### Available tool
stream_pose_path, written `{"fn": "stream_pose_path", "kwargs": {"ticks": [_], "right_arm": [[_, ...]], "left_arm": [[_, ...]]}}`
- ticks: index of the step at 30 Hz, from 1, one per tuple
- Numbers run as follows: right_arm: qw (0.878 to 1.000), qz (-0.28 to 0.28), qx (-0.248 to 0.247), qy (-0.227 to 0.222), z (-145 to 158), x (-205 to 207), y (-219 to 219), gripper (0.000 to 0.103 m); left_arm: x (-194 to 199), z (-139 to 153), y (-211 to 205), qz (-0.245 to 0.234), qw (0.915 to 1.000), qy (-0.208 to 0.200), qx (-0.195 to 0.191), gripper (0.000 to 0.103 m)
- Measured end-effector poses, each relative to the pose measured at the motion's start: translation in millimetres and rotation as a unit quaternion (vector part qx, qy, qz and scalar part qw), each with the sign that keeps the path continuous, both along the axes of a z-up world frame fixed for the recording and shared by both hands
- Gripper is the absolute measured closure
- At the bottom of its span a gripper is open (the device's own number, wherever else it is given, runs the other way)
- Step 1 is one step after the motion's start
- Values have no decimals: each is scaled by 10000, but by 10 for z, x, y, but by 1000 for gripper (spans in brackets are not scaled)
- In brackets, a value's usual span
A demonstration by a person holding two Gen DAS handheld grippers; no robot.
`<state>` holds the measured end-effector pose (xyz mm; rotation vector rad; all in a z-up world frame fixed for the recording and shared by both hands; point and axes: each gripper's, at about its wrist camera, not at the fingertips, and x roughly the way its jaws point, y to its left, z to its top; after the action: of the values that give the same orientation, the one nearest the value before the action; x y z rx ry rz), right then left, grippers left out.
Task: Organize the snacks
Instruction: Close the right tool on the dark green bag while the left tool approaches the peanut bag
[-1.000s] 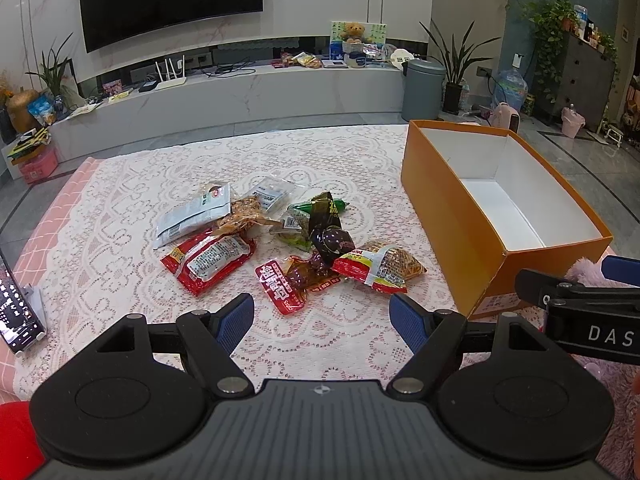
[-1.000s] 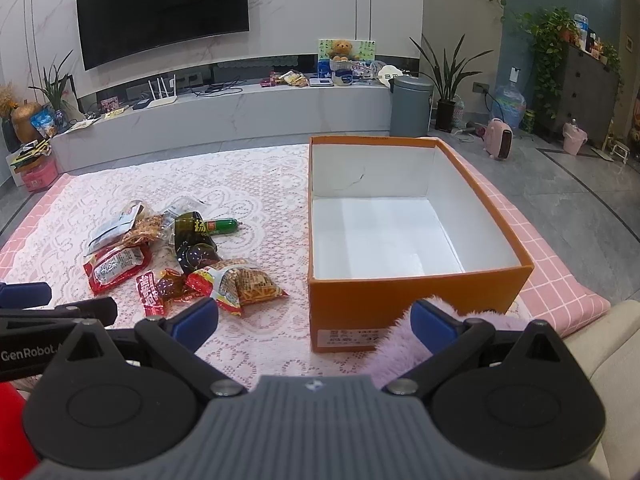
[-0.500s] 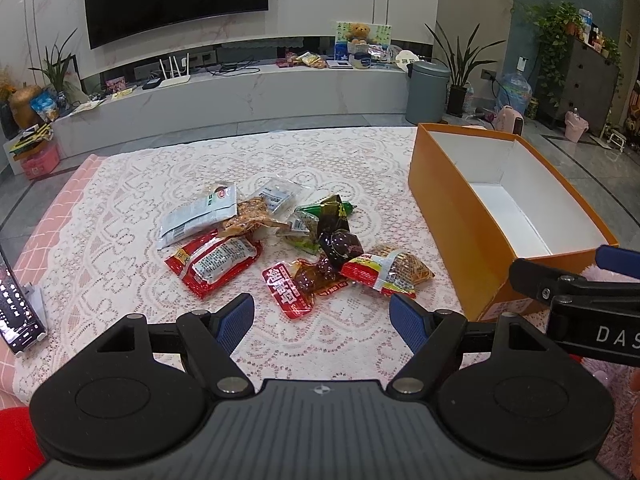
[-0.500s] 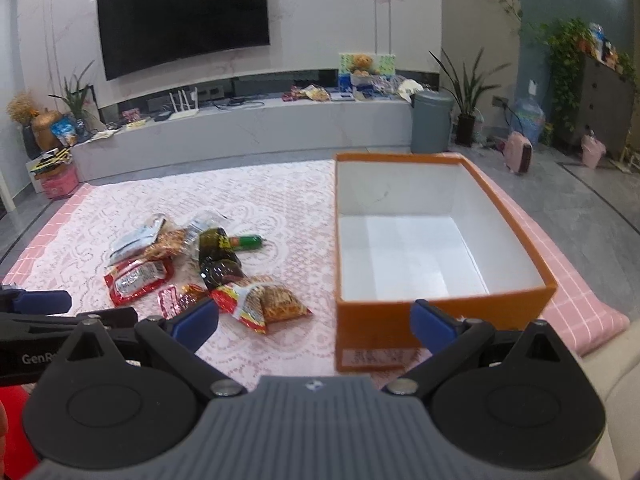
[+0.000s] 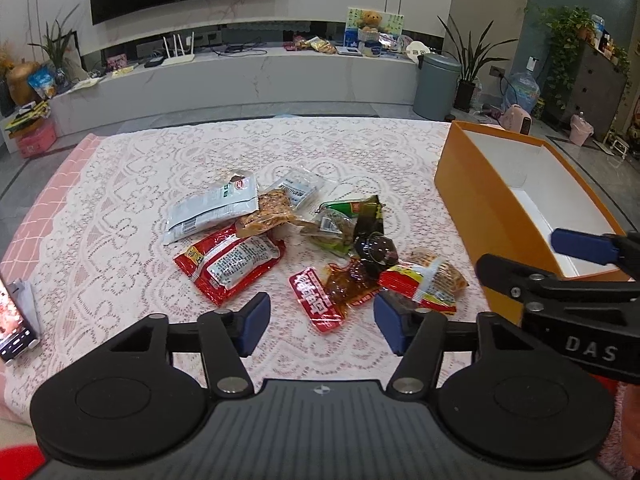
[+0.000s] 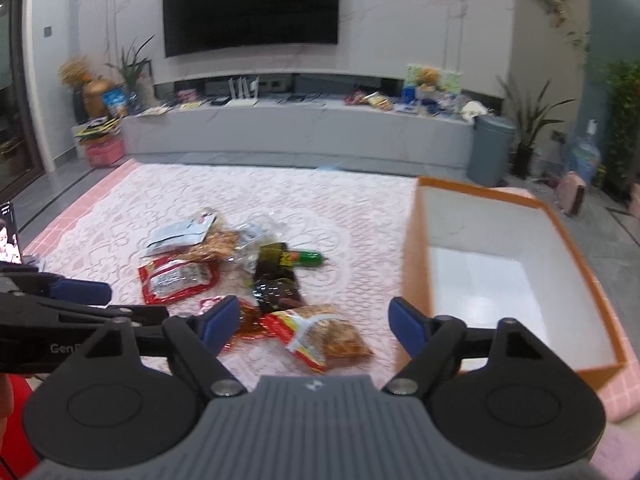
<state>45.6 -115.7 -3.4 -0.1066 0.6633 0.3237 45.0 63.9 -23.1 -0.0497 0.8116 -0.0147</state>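
Note:
A pile of snack packets lies on the lace cloth: a white pouch (image 5: 212, 208), a red packet (image 5: 230, 262), a small red sachet (image 5: 316, 296), a dark packet (image 5: 372, 236), a green sausage (image 5: 340, 208) and a red-and-yellow packet (image 5: 424, 280). An empty orange box (image 5: 468, 200) stands to the right of the pile. My left gripper (image 5: 322, 322) hovers just short of the small red sachet, its jaws closing on nothing. My right gripper (image 6: 314, 326) hangs over the red-and-yellow packet (image 6: 320, 336), jaws also closing, pads not touching it. The orange box (image 6: 416, 260) is on its right.
A phone (image 5: 16, 316) leans at the cloth's left edge. The right gripper's fingers (image 5: 580, 246) cross the left wrist view in front of the box. Beyond the table are a grey floor, a long TV console and a grey bin (image 5: 436, 84).
Both grippers have moved left, so the snack pile sits more central and the box further right in each view. Both pairs of jaws have narrowed. The right wrist view is blurred by motion.

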Motion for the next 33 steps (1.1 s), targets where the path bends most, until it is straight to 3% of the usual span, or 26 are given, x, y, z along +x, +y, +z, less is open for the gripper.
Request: {"fn": "stream_pose_path", "kwargs": {"ticks": [7, 12, 15, 18, 22, 29, 31, 33], "right_arm": [[9983, 200, -3, 548, -297, 388, 229, 30], [9964, 255, -49, 803, -473, 718, 349, 30], [9947, 414, -140, 932, -566, 932, 455, 30], [9928, 540, -244, 1036, -683, 1113, 568, 29], [9911, 569, -207, 1184, -848, 1263, 650, 29], [9920, 643, -208, 1066, -1012, 1361, 687, 31], [9922, 688, -232, 1011, -1047, 1382, 699, 43], [9917, 695, -215, 1056, -1092, 1413, 695, 48]], "left_arm": [[314, -197, 345, 34, 9990, 395, -214, 33], [546, -278, 550, 76, 9980, 405, -471, 32], [722, -347, 669, 92, 9980, 438, -453, 24], [913, -450, 760, -3, 9969, 652, -440, 23], [1062, -504, 768, -93, 9982, 483, -354, 21], [1275, -659, 472, -658, 9967, 141, 447, 20], [1297, -741, 432, -699, 9954, 86, 649, 21], [1293, -807, 388, -753, 9924, -49, 972, 23]]}}
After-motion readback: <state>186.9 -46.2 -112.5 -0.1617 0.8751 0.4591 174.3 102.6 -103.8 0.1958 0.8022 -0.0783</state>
